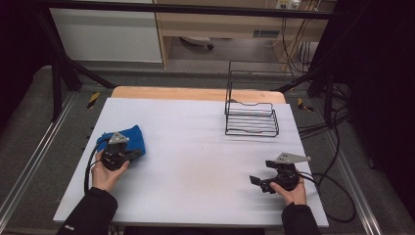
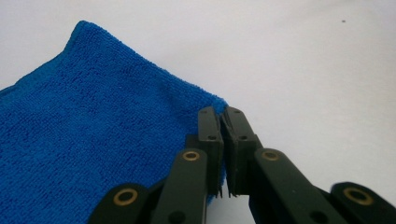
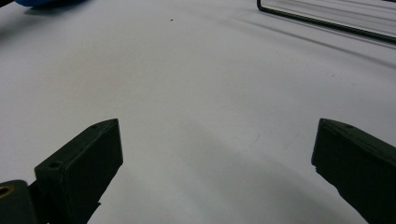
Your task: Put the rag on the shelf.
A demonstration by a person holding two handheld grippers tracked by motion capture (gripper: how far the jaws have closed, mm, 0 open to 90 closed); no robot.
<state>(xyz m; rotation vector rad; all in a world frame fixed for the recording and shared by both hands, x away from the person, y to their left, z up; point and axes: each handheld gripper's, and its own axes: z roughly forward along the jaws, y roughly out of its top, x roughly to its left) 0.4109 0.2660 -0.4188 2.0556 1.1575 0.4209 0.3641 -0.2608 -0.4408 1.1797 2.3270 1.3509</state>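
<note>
Nearest cam, high view: two dark sleeves at bottom edge, hands fwd on grippers.

1. Table – white top, wood strip showing along far edge. Largest item.
2. Wire rack – black, open frame w/ tall back; stands far right on table, well apart from both grippers. Its base wire crosses top right of right gripper view.
3. Blue cloth – microfibre, lying flat at table's left side, just beyond left hand. Close up in left gripper view: terry texture, hemmed edge; one corner goes in between the jaws.
4. Right gripper – near right of table, held low over bare white surface, grey plate on top. Jaws wide apart, nothing btwn them.
5. Left gripper – at cloth's near edge, grey plate on top, cable looping back past hand. Jaws together, clamped on cloth corner.
</note>
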